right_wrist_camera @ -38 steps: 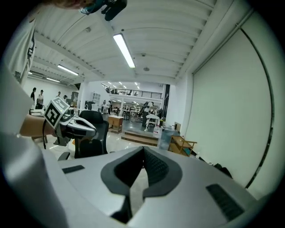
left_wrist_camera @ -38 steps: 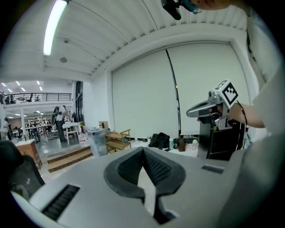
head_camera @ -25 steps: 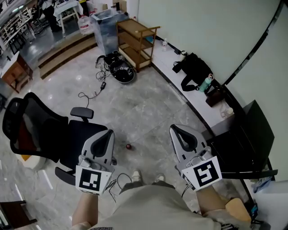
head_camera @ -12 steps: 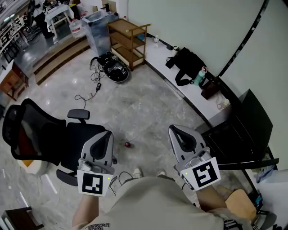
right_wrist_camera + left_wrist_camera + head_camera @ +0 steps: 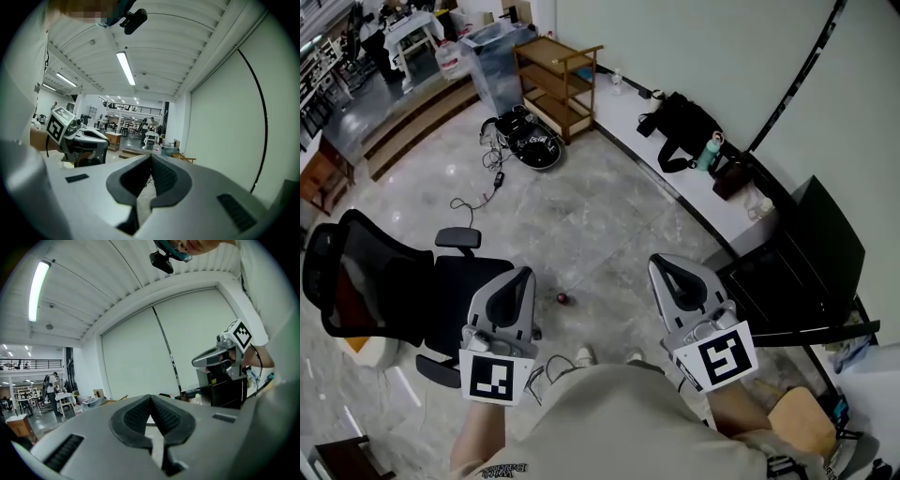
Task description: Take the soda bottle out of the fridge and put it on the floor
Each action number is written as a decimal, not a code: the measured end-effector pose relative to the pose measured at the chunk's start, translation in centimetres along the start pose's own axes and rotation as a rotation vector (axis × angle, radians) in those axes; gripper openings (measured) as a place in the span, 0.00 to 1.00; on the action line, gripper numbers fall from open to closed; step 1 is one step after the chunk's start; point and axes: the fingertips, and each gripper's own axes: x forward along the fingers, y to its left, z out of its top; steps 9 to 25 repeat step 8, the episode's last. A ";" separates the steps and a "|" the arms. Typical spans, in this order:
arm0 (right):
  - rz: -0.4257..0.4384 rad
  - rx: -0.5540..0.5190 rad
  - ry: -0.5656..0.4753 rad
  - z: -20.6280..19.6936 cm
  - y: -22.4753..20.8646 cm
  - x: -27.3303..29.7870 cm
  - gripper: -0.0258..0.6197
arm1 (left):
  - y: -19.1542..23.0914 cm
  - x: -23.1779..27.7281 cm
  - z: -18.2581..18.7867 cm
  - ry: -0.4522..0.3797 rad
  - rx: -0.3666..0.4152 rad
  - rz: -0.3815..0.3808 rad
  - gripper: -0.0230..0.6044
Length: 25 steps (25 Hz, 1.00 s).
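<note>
No soda bottle shows in any view. A black cabinet with a dark front stands at the right against the wall; it also shows as the black cabinet in the left gripper view. My left gripper is held level over the floor, its jaws shut with nothing between them. My right gripper hovers beside it, left of the cabinet, also shut and empty. Each gripper appears in the other's view: the right gripper, the left gripper.
A black office chair stands close on the left. A small red object lies on the marble floor between the grippers. Farther off are cables and a round device, a wooden shelf, and a ledge with a black bag and a teal bottle.
The head view has shifted: the chair, shelf and ledge items sit a little further left and up. Both grippers stay side by side, jaws shut throughout.
</note>
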 end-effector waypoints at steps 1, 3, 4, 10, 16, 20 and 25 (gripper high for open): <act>-0.001 0.003 0.000 0.0 0.0 0.0 0.03 | -0.1 0.1 0.0 0.000 -0.001 -0.002 0.04; -0.002 -0.013 0.007 -0.2 -0.1 -0.1 0.03 | -0.3 0.2 0.0 0.003 0.002 -0.004 0.05; -0.004 -0.025 0.010 -0.3 -0.2 -0.2 0.03 | -0.4 0.2 -0.1 0.005 0.003 -0.005 0.04; -0.010 -0.035 0.007 -0.1 -0.4 -0.4 0.03 | -0.9 0.2 0.2 0.007 -0.005 -0.002 0.04; -0.010 -0.035 0.007 -0.1 -0.4 -0.4 0.03 | -0.9 0.2 0.2 0.007 -0.005 -0.002 0.04; -0.010 -0.035 0.007 -0.1 -0.4 -0.4 0.03 | -0.9 0.2 0.2 0.007 -0.005 -0.002 0.04; -0.010 -0.035 0.007 -0.1 -0.4 -0.4 0.03 | -0.9 0.2 0.2 0.007 -0.005 -0.002 0.04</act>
